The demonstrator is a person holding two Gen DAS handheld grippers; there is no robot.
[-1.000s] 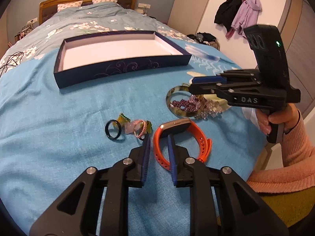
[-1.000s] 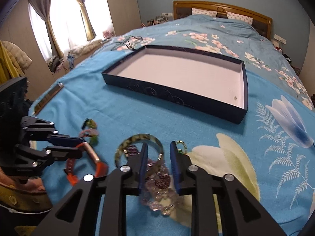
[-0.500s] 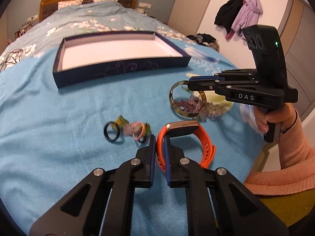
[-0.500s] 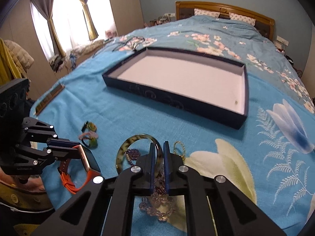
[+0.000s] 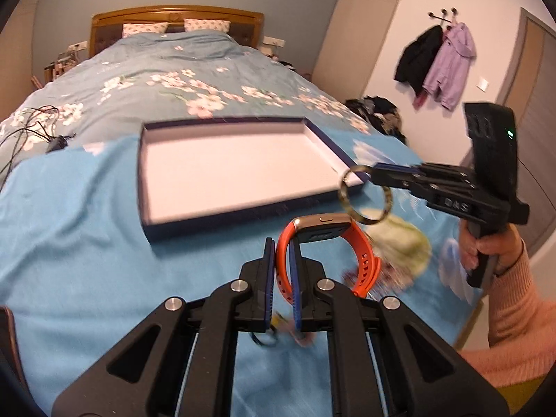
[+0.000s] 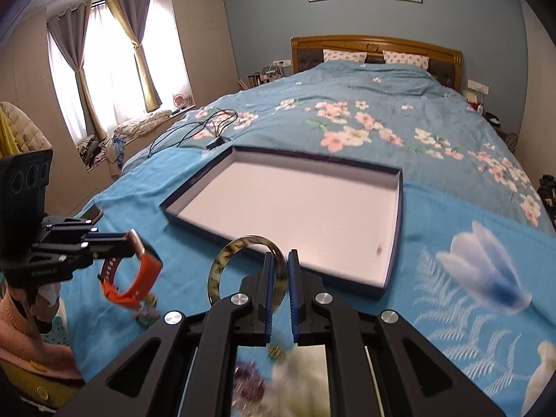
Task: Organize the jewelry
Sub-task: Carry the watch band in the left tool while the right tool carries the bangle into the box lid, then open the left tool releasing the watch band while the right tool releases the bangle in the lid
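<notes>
My left gripper (image 5: 280, 253) is shut on the strap of an orange watch (image 5: 351, 243) and holds it above the bed; the watch also shows in the right wrist view (image 6: 135, 278). My right gripper (image 6: 279, 267) is shut on a mottled bangle (image 6: 222, 264), lifted near the front edge of the box; the bangle also shows in the left wrist view (image 5: 347, 201). The empty navy box (image 5: 149, 229) with a white floor lies ahead of both grippers, also in the right wrist view (image 6: 396, 222).
Small rings and bracelets lie blurred on the blue bedspread below the left gripper (image 5: 278, 333). A bead bracelet (image 6: 246, 378) lies under the right gripper. Black cables (image 6: 201, 128) lie beyond the box. Coats (image 5: 438, 66) hang on the far wall.
Both grippers closed on their items and lifted them off the bedspread, moving up and toward the box. The watch and bangle now hang in the air.
</notes>
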